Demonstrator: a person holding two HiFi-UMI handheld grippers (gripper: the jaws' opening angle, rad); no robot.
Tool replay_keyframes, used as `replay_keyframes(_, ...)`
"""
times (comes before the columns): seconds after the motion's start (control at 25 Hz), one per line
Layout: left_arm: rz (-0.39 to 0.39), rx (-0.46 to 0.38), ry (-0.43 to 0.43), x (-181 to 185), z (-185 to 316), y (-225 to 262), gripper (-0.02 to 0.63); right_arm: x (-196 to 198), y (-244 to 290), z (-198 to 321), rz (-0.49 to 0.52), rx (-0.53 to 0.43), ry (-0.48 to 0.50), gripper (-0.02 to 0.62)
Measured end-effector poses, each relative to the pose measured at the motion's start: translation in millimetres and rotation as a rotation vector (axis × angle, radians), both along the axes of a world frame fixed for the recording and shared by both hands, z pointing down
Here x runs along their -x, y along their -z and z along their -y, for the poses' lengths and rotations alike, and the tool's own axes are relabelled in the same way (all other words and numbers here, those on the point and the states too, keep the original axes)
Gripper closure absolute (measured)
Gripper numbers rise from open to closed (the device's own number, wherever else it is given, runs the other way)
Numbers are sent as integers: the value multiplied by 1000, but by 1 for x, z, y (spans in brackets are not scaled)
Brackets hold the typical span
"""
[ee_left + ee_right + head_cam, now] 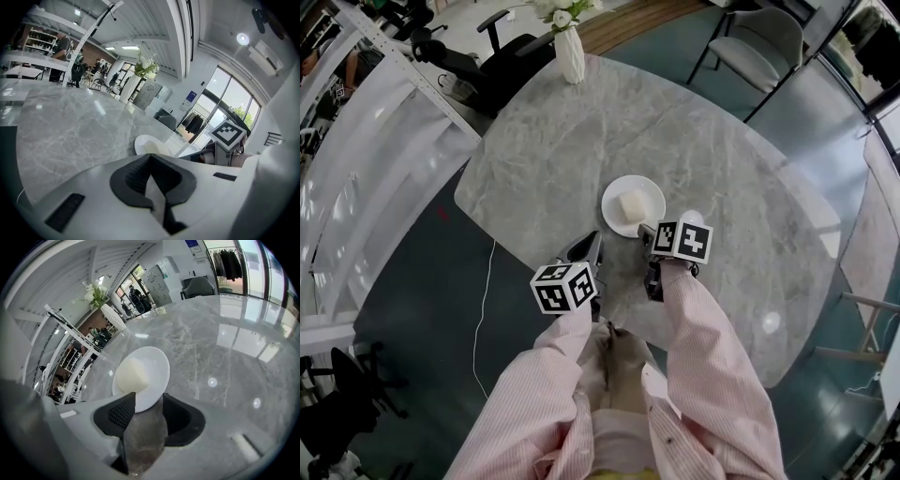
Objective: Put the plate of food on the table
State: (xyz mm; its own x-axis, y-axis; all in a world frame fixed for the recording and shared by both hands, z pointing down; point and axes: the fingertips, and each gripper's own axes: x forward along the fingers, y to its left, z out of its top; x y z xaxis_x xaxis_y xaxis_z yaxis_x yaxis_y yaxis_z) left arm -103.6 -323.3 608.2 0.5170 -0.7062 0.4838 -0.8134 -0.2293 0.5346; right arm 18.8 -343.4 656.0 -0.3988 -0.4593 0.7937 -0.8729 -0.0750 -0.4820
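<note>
A white plate (615, 193) with a pale block of food (631, 206) rests on the grey marble table (581, 131). My right gripper (649, 232) is just behind the plate's near rim and stands open. In the right gripper view the plate (154, 369) and food (131, 374) lie straight ahead. The plate's near edge reaches into the mouth of the right gripper (144, 401), and neither pad presses on it. My left gripper (592, 246) hovers to the plate's left with its tips together and nothing in them. In the left gripper view the plate (146, 142) lies beyond the left gripper (150, 157).
A white vase with flowers (569, 52) stands at the table's far edge. A grey chair (759, 47) and a black office chair (502, 56) sit beyond the table. A white cable (483, 309) runs on the floor at the left. Marble stretches around the plate.
</note>
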Motion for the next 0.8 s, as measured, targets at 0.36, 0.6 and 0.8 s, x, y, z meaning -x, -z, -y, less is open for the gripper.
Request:
replay_keyframes(0.36,7,-27,-23,-4,-2,16,614,0,31,0,-24,-73,56,449)
replay_keyframes(0.6,21,-80,-52,-6,-5,39,615,0,54,-7,-9,-144,99,497)
replay_keyframes(0.8,35,-142,-71,-5,-2,64,614,0,84,-5,-2,-260,129,571)
